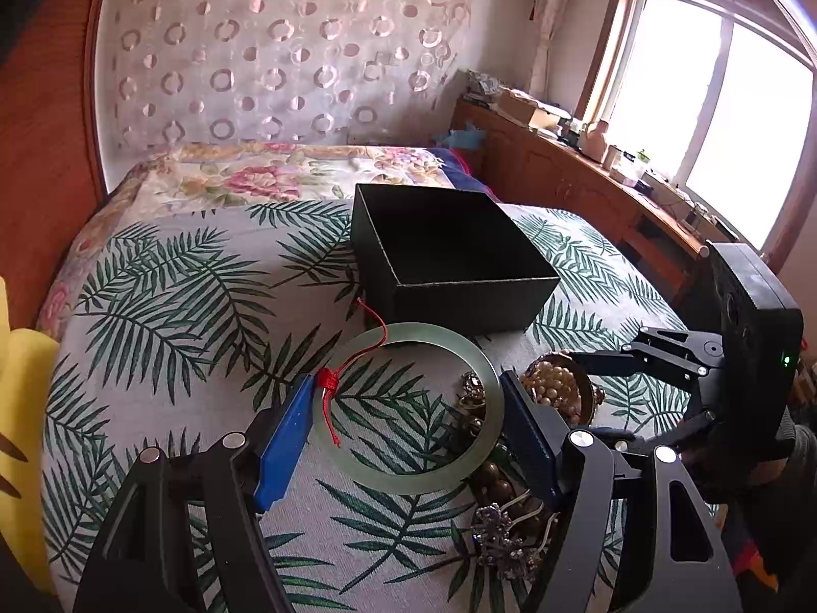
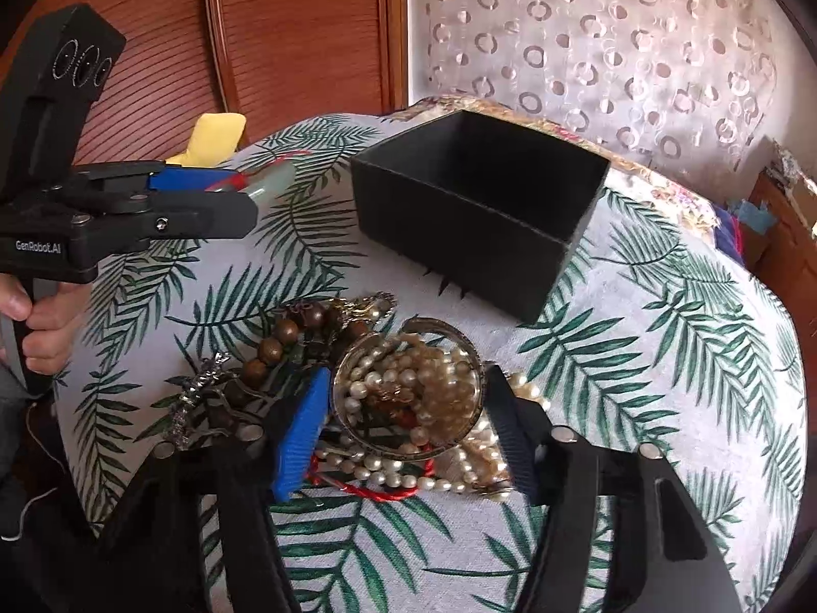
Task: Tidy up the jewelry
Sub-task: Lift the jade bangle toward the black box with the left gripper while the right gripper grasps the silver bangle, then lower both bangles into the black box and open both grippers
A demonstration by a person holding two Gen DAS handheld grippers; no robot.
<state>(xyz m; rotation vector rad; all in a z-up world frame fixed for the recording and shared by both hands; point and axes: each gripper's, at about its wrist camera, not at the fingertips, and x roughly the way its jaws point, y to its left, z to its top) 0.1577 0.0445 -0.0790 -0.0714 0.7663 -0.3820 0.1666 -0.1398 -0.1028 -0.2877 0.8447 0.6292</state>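
My left gripper [image 1: 406, 408] is shut on a pale green jade bangle [image 1: 408, 482] with a red cord [image 1: 375, 345], its blue pads pressing the ring's two sides; in the right wrist view it is held above the cloth [image 2: 265, 186]. An open, empty black box [image 1: 444, 260] stands just beyond it, also in the right wrist view [image 2: 475, 214]. My right gripper [image 2: 403, 408] straddles a metal bangle [image 2: 408, 454] heaped with pearl strands [image 2: 434, 383]; its pads are close to the rim. Wooden beads [image 2: 275, 347] and a silver brooch [image 2: 199, 393] lie to the left.
The items rest on a leaf-print cloth [image 1: 178, 306] over a bed. A yellow cushion [image 2: 214, 138] sits at the bed's far edge by a wooden wall. A cluttered wooden cabinet [image 1: 587, 173] runs under the window on the right.
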